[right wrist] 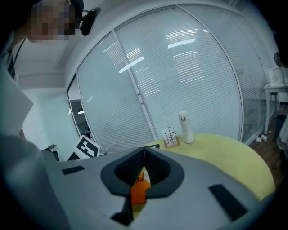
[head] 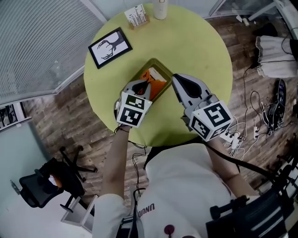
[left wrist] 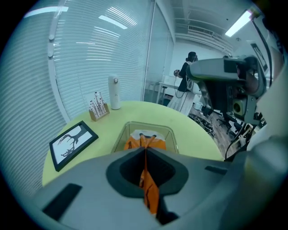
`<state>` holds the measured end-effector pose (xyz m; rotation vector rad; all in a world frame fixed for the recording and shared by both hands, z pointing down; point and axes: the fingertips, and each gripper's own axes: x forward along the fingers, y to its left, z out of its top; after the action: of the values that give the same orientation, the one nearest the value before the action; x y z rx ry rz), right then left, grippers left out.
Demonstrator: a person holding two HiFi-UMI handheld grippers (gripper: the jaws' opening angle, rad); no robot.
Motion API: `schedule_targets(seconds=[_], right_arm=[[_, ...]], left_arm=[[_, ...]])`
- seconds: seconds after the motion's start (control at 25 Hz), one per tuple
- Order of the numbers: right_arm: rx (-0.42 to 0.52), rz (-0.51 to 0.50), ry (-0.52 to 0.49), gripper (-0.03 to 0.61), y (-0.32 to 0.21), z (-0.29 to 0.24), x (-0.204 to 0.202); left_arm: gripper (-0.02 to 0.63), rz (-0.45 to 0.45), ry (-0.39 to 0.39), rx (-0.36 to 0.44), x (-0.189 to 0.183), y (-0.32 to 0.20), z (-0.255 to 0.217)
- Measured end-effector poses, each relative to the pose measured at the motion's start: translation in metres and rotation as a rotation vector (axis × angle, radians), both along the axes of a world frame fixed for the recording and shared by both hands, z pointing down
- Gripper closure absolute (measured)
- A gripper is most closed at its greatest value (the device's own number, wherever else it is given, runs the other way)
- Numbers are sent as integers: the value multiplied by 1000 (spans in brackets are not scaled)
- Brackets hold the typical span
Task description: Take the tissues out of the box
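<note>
A clear box [head: 164, 70] sits mid-table on the round yellow-green table [head: 205, 56], with an orange tissue pack [head: 156, 79] inside it. My left gripper [head: 145, 83] hangs over the box's near end. In the left gripper view its jaws [left wrist: 145, 149] are shut on an orange strip [left wrist: 148, 188] that runs up from the pack [left wrist: 146, 141] in the box [left wrist: 129, 130]. My right gripper [head: 174, 77] lies at the box's right rim, shut [right wrist: 144, 153]. Some orange [right wrist: 138, 191] shows low in its jaw hollow; I cannot tell if it is pinched.
A black-framed deer picture [head: 110, 47] lies at the table's left. At the far edge stand a white flask [head: 160, 9] and a small wooden holder [head: 136, 16]. An office chair [head: 46, 179] is on the floor at the left, cables [head: 260, 116] at the right.
</note>
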<state>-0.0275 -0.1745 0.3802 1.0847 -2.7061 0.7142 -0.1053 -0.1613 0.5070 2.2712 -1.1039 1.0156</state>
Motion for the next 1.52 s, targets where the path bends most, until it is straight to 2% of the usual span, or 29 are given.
schedule_targets(seconds=[0.48, 0.92, 1.16, 1.52], right_arm=[[29, -38, -14, 558, -1, -8, -4], [58, -54, -21, 558, -5, -18, -2], [53, -44, -34, 558, -1, -19, 0], [54, -62, -54, 560, -2, -28, 0]], left_arm=[[600, -93, 40, 108, -8, -7, -35], [600, -177, 41, 234, -20, -9, -67], [600, -214, 60, 254, -27, -3, -78], [600, -285, 98, 333, -31, -3, -105]])
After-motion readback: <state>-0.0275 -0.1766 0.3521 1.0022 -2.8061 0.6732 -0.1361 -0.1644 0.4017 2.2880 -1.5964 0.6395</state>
